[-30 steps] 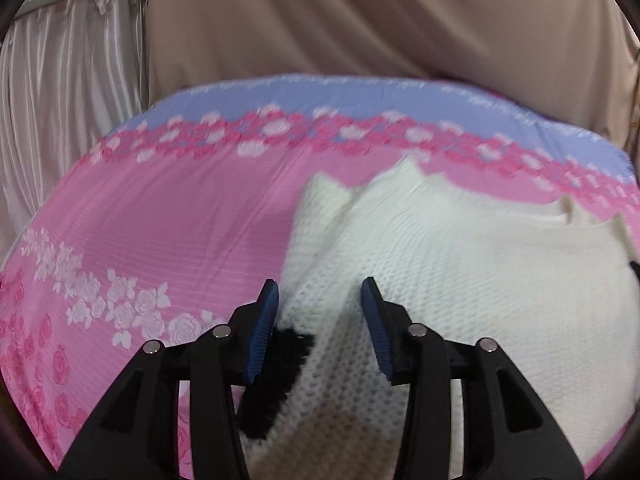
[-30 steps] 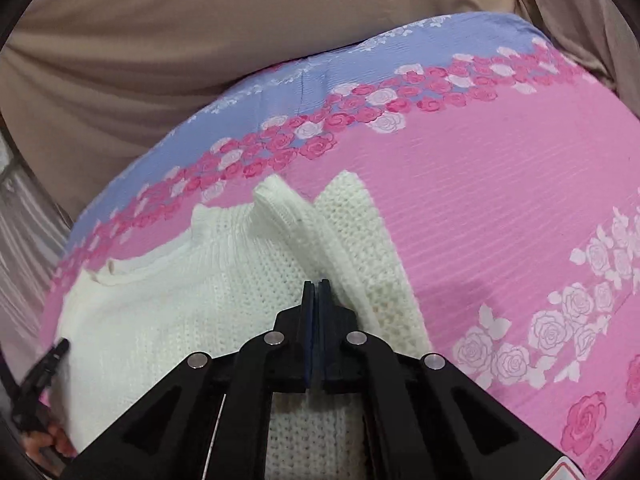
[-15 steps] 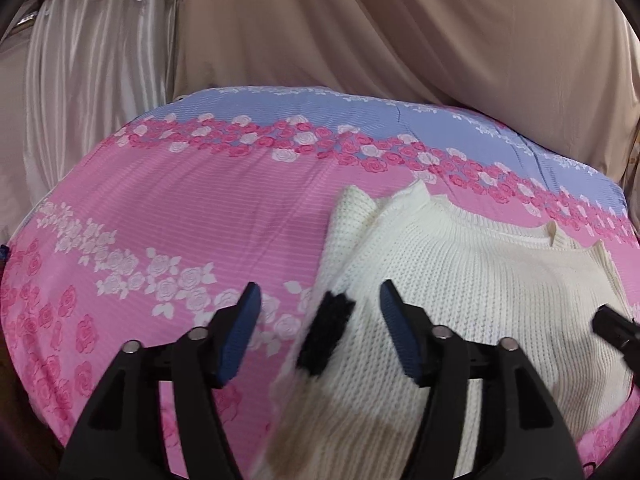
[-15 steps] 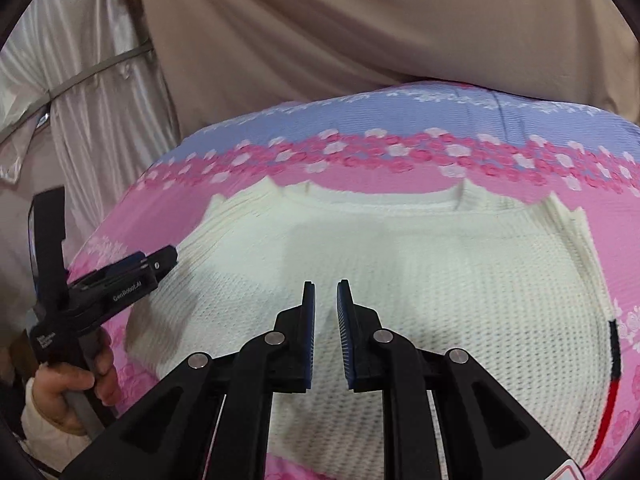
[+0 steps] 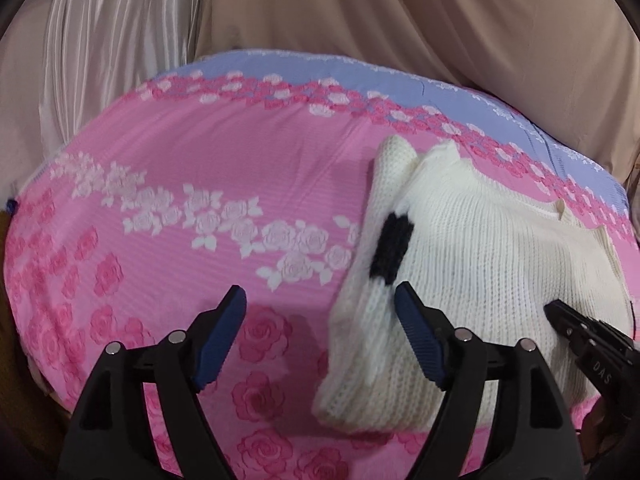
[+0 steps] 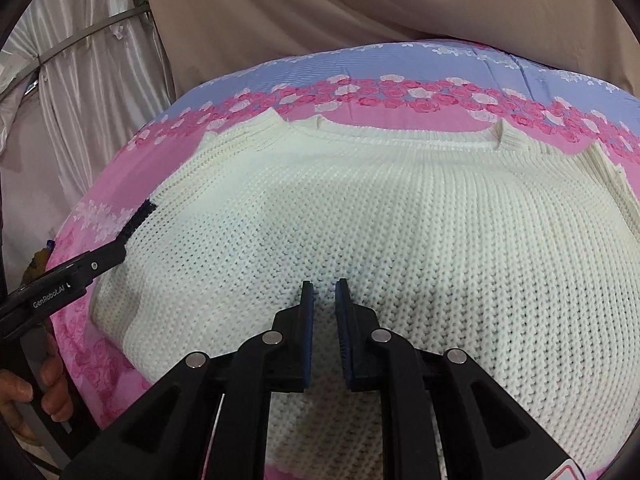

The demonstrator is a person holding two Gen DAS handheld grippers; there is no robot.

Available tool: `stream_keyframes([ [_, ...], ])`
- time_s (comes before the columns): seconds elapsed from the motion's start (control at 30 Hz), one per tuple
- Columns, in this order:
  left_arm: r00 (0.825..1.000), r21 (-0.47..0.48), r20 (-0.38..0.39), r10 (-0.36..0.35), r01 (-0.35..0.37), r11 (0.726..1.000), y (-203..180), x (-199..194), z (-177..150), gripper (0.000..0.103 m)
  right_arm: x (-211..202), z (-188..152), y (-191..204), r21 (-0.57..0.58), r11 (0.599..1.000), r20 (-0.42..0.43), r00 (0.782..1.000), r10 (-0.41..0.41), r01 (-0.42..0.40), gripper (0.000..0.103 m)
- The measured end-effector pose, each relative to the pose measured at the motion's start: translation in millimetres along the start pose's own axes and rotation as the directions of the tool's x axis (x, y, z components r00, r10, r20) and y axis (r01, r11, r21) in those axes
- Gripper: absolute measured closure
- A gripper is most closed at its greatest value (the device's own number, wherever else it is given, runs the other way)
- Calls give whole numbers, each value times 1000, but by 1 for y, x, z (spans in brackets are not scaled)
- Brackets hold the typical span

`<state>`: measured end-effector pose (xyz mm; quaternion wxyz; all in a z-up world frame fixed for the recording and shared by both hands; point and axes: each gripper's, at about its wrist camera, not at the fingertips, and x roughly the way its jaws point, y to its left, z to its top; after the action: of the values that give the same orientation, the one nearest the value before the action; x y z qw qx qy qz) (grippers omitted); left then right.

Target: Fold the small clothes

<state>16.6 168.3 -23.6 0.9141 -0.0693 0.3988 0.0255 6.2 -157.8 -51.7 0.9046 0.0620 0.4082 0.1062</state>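
A cream knitted sweater [image 6: 400, 216] lies flat on the pink rose-print bed cover [image 5: 180, 184], sleeves folded in. In the left wrist view the sweater [image 5: 480, 248] is on the right, with a black band [image 5: 390, 246] on its folded left sleeve. My left gripper [image 5: 320, 312] is wide open and empty, just left of the sweater's lower left corner. My right gripper [image 6: 324, 294] is slightly open and empty, low over the middle of the sweater. The left gripper's side also shows in the right wrist view [image 6: 64, 280].
Beige curtains [image 5: 440, 20] hang behind the bed, silvery ones [image 6: 88, 92] to the left. The cover has a blue band [image 6: 360, 68] along its far edge. The bed edge drops off on the left. A hand [image 6: 24, 392] holds the left gripper.
The left gripper let go of the sleeve, opened wider and drew back to the left. The right gripper opened a little and moved from the right sleeve to the sweater's middle.
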Motion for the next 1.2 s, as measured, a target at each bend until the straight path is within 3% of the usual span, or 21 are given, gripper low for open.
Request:
stream_keyframes([
  [0.27, 999, -33, -19, -39, 39, 999, 7, 0, -4, 27, -29, 15, -8, 18, 1000, 61, 998, -9, 8, 89],
  [0.37, 998, -51, -10, -58, 58, 997, 8, 0, 5, 27, -41, 20, -26, 42, 997, 90, 993, -73, 69, 89],
  [0.4, 997, -54, 4, -77, 77, 996, 7, -2, 10, 27, -47, 22, -39, 60, 993, 112, 987, -113, 106, 89],
  [0.47, 993, -41, 48, -104, 106, 994, 1, -7, 23, 27, -60, 27, -75, 120, 973, 154, 965, -214, 196, 78],
  [0.53, 988, -15, 86, -125, 127, 992, -10, -3, 40, 18, -67, 32, -113, 185, 943, 157, 939, -305, 276, 70],
  [0.6, 987, -7, 87, -136, 138, 990, -21, 11, 56, 18, -66, 38, -157, 257, 906, 138, 915, -379, 337, 69],
  [0.7, 986, -8, 16, -165, 165, 986, -43, 50, 75, 18, -53, 47, -195, 307, 889, 92, 919, -384, 341, 63],
  [0.77, 980, -19, -30, -196, 196, 980, -53, 71, 80, 25, -38, 52, -205, 303, 900, 61, 936, -347, 314, 61],
  [0.83, 976, -22, -39, -215, 214, 976, -60, 82, 81, 49, -24, 55, -206, 284, 902, 39, 936, -349, 324, 65],
  [0.87, 979, -17, -32, -201, 201, 979, -62, 86, 81, 61, -20, 55, -204, 268, 902, 40, 931, -362, 340, 86],
  [0.9, 979, -8, -20, -201, 201, 980, -63, 87, 82, 79, -21, 55, -202, 253, 905, 48, 930, -364, 341, 94],
  [0.93, 973, -13, -7, -229, 229, 973, -61, 85, 84, 83, -24, 57, -199, 244, 912, 61, 934, -352, 328, 95],
  [1.03, 957, -41, 84, -277, 281, 959, -53, 61, 96, 86, -68, 67, -185, 249, 936, 228, 923, -308, 251, 96],
  [1.13, 933, -27, 193, -303, 313, 949, -54, 27, 110, 86, -129, 77, -176, 268, 954, 419, 875, -240, 133, 96],
  [1.17, 934, -11, 210, -288, 297, 955, -57, 24, 112, 86, -140, 79, -176, 278, 951, 451, 856, -252, 133, 96],
  [1.2, 941, 2, 210, -265, 270, 963, -60, 28, 114, 86, -140, 80, -182, 289, 946, 450, 852, -267, 145, 96],
])
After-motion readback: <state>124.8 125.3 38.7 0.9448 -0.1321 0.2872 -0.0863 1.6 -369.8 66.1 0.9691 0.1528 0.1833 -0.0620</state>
